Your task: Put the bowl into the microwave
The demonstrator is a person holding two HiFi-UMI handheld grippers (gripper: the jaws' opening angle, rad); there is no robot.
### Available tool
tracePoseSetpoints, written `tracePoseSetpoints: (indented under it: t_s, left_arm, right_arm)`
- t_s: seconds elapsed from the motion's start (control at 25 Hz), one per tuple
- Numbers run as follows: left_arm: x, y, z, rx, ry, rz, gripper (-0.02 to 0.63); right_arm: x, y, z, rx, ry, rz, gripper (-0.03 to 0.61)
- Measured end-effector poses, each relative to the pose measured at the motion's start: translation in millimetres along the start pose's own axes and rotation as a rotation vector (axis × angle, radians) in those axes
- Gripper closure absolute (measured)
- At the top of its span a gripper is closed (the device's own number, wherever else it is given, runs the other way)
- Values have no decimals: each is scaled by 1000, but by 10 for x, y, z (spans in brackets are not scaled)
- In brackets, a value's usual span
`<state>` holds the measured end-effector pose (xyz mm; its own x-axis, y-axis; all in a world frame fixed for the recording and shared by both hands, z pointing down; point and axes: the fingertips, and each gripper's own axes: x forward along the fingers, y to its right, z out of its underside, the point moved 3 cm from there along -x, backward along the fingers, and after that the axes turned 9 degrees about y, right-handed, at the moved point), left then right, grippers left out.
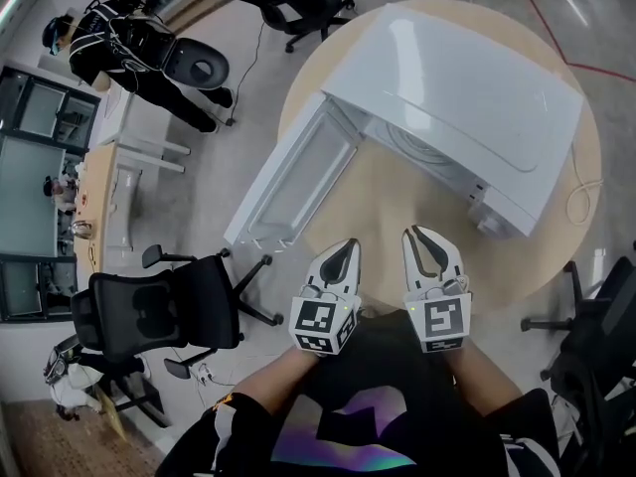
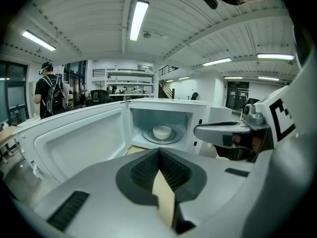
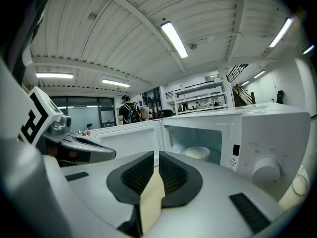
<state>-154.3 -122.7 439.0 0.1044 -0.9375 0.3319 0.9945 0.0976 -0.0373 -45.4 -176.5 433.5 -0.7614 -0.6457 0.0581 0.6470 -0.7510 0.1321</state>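
A white microwave point(image 1: 467, 107) stands on a round wooden table point(image 1: 397, 207), its door point(image 1: 298, 182) swung wide open to the left. A white bowl point(image 2: 162, 132) sits on the turntable inside the cavity, and the right gripper view shows the bowl point(image 3: 197, 152) there too. My left gripper point(image 1: 348, 246) and right gripper point(image 1: 417, 235) hover side by side at the table's near edge, close to my body and well back from the microwave. Both are shut with nothing between the jaws. The head view does not show the bowl.
Black office chairs stand on the floor at the left point(image 1: 159, 311) and the right point(image 1: 596, 356). A person point(image 1: 119, 38) with a backpack stands far off at the upper left. A cable point(image 1: 581, 192) trails off the table's right side.
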Motion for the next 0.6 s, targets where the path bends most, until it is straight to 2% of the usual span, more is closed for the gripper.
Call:
tracePoseSetpoints:
  t_s: [0.28,0.52,0.6]
  left_arm:
    - [-220,-104,69,-11,12,14,568]
    - [-546,-270,108,-14,49,27,568]
    - [-693,-375,138,-23,59,22,568]
  right_arm:
    - [-63,-225,29,-9,-42,14,535]
    - [-116,-616,44,-56,-22,5,535]
    - [-152,-776,45,-45,-47,25,535]
